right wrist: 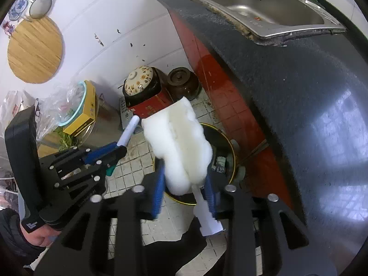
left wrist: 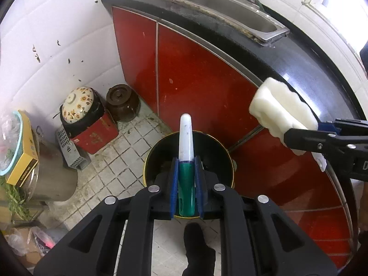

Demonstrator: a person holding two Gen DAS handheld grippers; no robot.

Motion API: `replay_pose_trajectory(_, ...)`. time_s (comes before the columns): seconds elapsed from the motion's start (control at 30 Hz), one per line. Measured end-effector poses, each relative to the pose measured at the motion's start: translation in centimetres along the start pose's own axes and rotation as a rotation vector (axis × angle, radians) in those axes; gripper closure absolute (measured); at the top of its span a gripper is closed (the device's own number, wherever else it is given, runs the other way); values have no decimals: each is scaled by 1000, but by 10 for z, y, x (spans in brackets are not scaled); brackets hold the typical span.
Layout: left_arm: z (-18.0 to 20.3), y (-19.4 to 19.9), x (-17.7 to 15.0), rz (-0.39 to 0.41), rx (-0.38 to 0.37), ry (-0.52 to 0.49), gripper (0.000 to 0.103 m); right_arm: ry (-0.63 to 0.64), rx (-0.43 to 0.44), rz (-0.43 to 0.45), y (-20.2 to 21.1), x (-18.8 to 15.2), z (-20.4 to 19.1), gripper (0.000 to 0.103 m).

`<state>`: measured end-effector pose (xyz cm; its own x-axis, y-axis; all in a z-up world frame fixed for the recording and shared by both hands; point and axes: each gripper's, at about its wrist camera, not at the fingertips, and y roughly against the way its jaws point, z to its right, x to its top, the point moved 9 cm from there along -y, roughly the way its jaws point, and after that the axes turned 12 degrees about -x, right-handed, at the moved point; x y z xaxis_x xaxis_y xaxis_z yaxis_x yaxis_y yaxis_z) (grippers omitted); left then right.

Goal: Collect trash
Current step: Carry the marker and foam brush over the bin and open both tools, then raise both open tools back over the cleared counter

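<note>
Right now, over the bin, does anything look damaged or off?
Yes. The sink's front rim seal is crumbling and ragged along the countertop. Dark specks spatter the white wall tiles, and the floor grout by the bin is grimy.

A floral-lidded pot [left wrist: 79,105] sits beside a brown jar [left wrist: 123,104] below red cabinets [left wrist: 195,76].
</note>
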<state>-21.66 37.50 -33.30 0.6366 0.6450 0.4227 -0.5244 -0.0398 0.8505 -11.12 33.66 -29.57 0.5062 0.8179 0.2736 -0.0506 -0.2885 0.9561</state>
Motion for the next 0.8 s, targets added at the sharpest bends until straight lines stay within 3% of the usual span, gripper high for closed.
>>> replay_pose_trajectory(0.03, -1, -2, 0, -4, -4, 1, 87, 0, -6, 3, 0, 1, 1, 52)
replay_pose_trajectory(0.07, -1, -3, -1, -11, -4, 0, 85, 1, -6, 6, 0, 3, 2, 51)
replay_pose_trajectory(0.2, -4, -6, -3, -17, -8, 3, 54, -2, 12, 7, 4, 2, 5, 50)
replay_pose_trajectory(0.3, -4, -2, -4, -7, 5, -1, 40, 0, 14, 13, 10, -1, 9, 50)
replay_pose_trajectory(0.47, 3, 14, 3, 19, 35, -9, 20, -12, -3, 65, 43, -5, 31, 36)
replay_pose_trajectory(0.6, 39, 39, 28, 54, 33, -68, 8, -72, -37, 146, 93, -10, 73, 20)
replay_pose_trajectory(0.73, 97, 57, 60, 97, -8, -156, 7, -189, -181, 283, 167, -31, 156, 9)
replay_pose_trajectory(0.8, 143, 57, 79, 96, -49, -224, 7, -287, -277, 320, 201, -56, 211, 9)
